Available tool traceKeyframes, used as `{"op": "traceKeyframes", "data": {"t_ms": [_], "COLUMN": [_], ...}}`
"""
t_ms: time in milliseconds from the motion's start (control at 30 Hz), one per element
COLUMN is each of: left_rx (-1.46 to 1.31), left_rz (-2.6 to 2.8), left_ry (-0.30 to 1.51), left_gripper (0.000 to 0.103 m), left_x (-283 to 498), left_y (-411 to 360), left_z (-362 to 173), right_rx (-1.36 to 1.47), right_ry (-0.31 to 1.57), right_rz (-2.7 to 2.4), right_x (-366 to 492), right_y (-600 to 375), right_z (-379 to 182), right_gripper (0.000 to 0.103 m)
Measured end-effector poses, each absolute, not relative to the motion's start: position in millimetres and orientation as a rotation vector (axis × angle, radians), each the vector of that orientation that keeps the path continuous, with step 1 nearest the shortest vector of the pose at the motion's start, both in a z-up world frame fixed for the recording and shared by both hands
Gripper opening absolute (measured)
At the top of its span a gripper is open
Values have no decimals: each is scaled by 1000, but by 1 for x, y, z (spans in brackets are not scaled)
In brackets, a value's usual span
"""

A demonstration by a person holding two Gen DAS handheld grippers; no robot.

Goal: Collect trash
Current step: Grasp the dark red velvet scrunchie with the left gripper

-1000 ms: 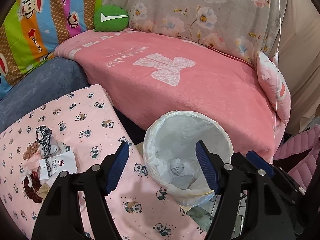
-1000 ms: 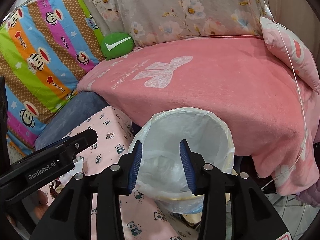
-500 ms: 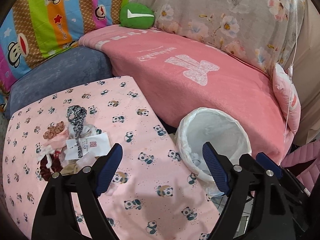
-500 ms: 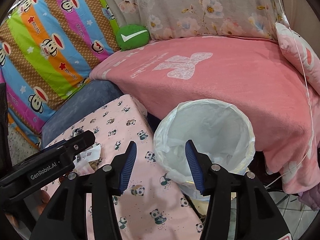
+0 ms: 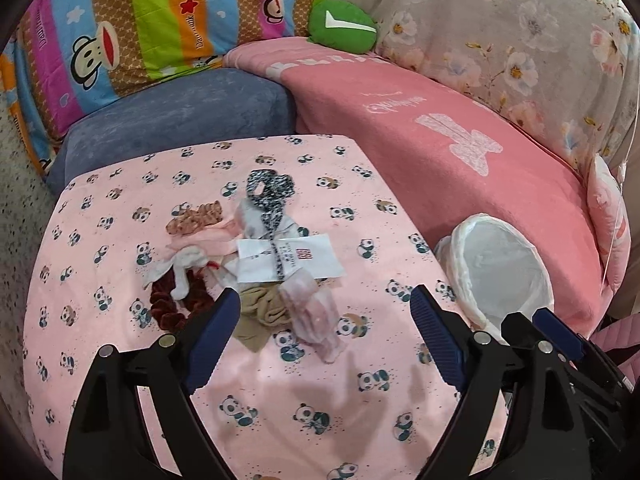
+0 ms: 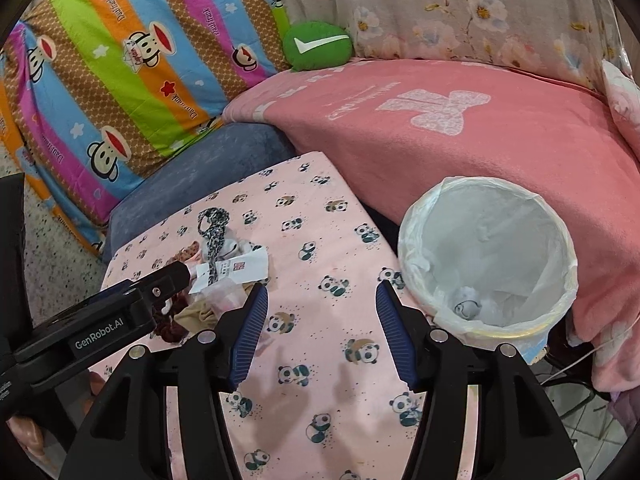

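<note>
A heap of small things lies on the pink panda-print table (image 5: 360,420): a white paper tag (image 5: 288,258), a black-and-white scrunchie (image 5: 270,188), a beige stocking (image 5: 260,316), a pale pink sock (image 5: 312,316), a dark red scrunchie (image 5: 168,304). My left gripper (image 5: 326,344) is open and empty just in front of the heap. A bin with a white liner (image 6: 488,248) stands off the table's right edge, with crumpled paper (image 6: 466,306) inside. My right gripper (image 6: 320,336) is open and empty above the table (image 6: 320,420), left of the bin.
A pink blanket (image 5: 440,128) covers the sofa behind the table. A blue cushion (image 5: 172,120), a striped monkey-print cover (image 5: 140,20) and a green round pillow (image 5: 344,28) lie at the back. The left gripper's body (image 6: 104,328) shows at left in the right wrist view.
Both grippers have swung left and back, away from the bin and over the table. The heap has come in front of the left gripper. The right gripper's jaws have opened wider.
</note>
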State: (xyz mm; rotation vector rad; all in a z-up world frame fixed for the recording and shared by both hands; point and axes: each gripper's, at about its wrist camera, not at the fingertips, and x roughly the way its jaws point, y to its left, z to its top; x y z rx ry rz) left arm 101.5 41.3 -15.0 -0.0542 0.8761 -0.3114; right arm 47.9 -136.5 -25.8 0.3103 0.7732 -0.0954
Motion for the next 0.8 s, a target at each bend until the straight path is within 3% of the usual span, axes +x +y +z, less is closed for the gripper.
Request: {"op": "traceKeyframes", "data": {"t_ms": [800], "left_rx": [-192], "left_rz": [-105], "left_ry": [1036], "left_gripper": [81], "left_x": [150], "left_y": [163], "left_z": [-98], "right_rx": [215], "right_ry": [952], "right_rz": [6], "right_x": [119], "right_y": [-36], "right_z": [-104], "right_gripper": [58]}}
